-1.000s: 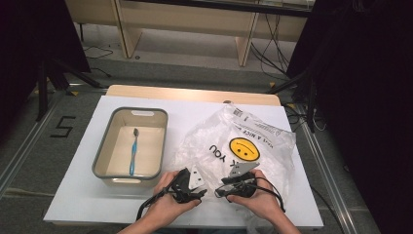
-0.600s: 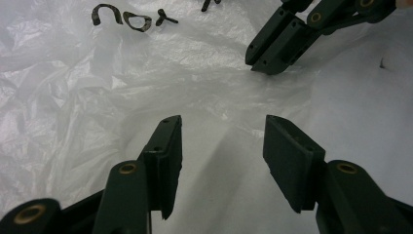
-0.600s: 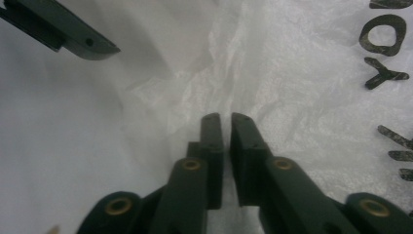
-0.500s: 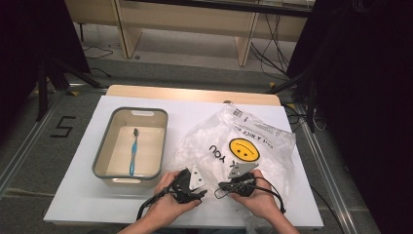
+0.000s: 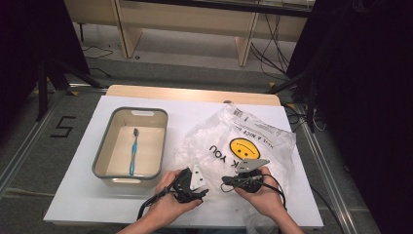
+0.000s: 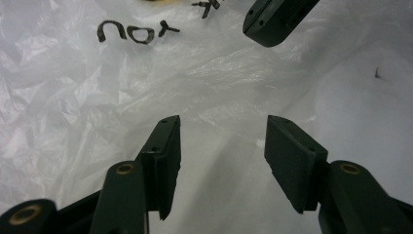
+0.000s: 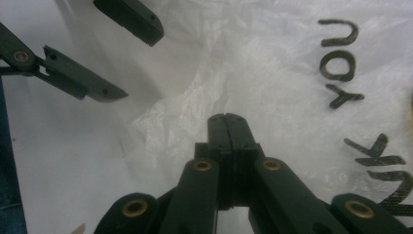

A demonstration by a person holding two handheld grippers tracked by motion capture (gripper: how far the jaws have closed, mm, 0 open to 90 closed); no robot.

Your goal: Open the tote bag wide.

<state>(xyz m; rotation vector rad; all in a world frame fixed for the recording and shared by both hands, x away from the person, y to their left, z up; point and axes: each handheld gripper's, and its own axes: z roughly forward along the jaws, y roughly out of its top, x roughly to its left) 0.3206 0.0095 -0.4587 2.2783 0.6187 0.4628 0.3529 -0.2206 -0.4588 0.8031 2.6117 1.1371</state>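
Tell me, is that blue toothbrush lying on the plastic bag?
No, the high view shows the blue toothbrush lying inside the grey-rimmed tub, which sits apart to the left of the plastic bag.

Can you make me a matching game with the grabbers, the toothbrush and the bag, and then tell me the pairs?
Things:
1. left gripper
2. right gripper
3. blue toothbrush
4. plastic bag

States or places:
A. lies inside the grey tub
B. jaws pressed together
C. spread crumpled on the white table, with a yellow face printed on it
D. jaws wide apart above the plastic

Pairs: 1-D, 2-B, 3-A, 4-C
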